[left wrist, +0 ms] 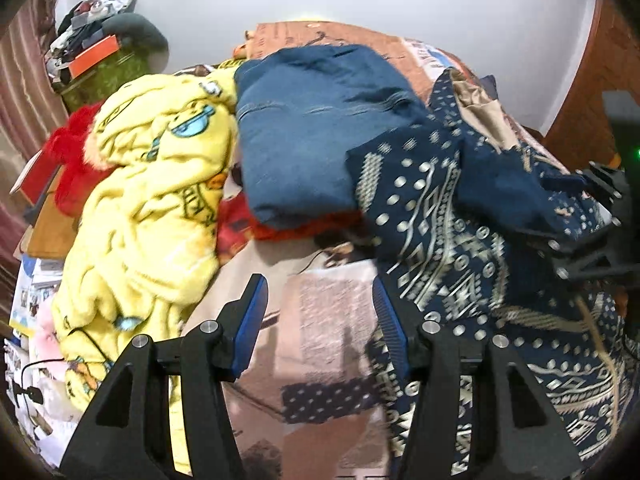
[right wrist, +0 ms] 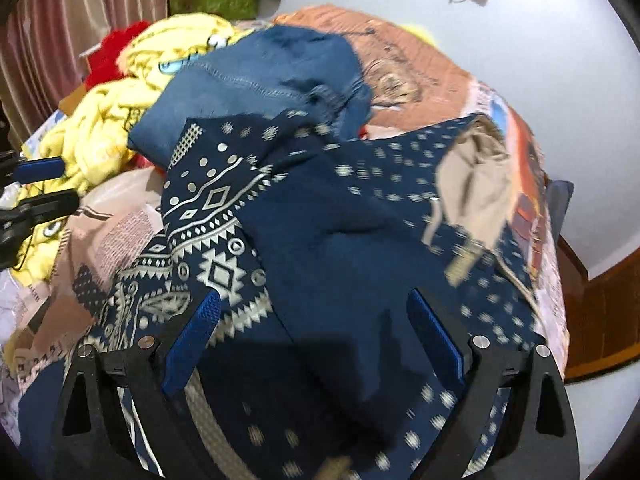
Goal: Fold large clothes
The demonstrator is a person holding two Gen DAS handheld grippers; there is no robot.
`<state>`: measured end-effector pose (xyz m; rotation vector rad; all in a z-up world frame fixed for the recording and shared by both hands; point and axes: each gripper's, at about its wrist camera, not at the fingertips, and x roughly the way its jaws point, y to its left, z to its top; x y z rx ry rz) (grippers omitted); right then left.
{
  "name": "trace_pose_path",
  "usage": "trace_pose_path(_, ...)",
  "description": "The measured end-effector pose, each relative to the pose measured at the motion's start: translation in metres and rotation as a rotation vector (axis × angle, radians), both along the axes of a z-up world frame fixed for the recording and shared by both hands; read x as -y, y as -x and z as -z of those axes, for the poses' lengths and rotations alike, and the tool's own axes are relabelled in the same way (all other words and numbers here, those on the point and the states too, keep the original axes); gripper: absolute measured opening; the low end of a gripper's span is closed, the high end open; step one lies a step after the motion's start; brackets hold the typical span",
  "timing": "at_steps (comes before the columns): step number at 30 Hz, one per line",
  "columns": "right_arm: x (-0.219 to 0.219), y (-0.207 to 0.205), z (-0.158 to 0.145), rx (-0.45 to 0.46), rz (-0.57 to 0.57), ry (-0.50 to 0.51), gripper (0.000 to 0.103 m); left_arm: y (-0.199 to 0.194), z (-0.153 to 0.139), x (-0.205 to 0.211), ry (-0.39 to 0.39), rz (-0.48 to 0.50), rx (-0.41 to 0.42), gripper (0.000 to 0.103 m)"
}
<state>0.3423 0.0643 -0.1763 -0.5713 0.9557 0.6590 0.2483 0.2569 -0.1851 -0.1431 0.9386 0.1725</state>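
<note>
Right wrist view: we hold the right gripper (right wrist: 312,336) and left gripper (left wrist: 320,320) spread wide, empty, above the rumpled patterned navy garment (right wrist: 320,240), ready to seize an edge.

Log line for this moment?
left gripper: open, over bedsheet | right gripper: open, over navy patterned garment | unfolded

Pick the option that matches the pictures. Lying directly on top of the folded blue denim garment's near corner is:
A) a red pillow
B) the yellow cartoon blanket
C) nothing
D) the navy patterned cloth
D: in the right wrist view the navy patterned cloth drapes over the near edge of the blue denim garment, while the yellow cartoon blanket lies beside it.
</note>
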Motion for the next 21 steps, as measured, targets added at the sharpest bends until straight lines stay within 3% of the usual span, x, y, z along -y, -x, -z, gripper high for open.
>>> trace_pose_path(6,-0.025,-0.009,0.022,0.023,0.005,0.064,0.068,0.006,0.016,-0.005,0.006,-0.003,-0.029,0.054)
trace_pose_path(9,-0.031,-0.011,0.03,0.037,-0.004,0.087,0.04,0.005,0.019,-0.003,-0.001,0.0,-0.036,0.054)
trace_pose_path(13,-0.016,-0.017,0.022,0.011,0.023,0.022,0.016,0.004,0.019,0.0,0.003,0.003,-0.034,0.054)
trace_pose_path(16,0.002,-0.023,0.004,-0.026,0.043,-0.067,0.012,0.001,0.016,0.003,0.005,0.003,-0.031,0.054)
trace_pose_path(21,0.033,-0.022,-0.039,0.024,0.072,-0.176,0.011,-0.005,0.008,0.012,0.001,0.011,-0.018,0.054)
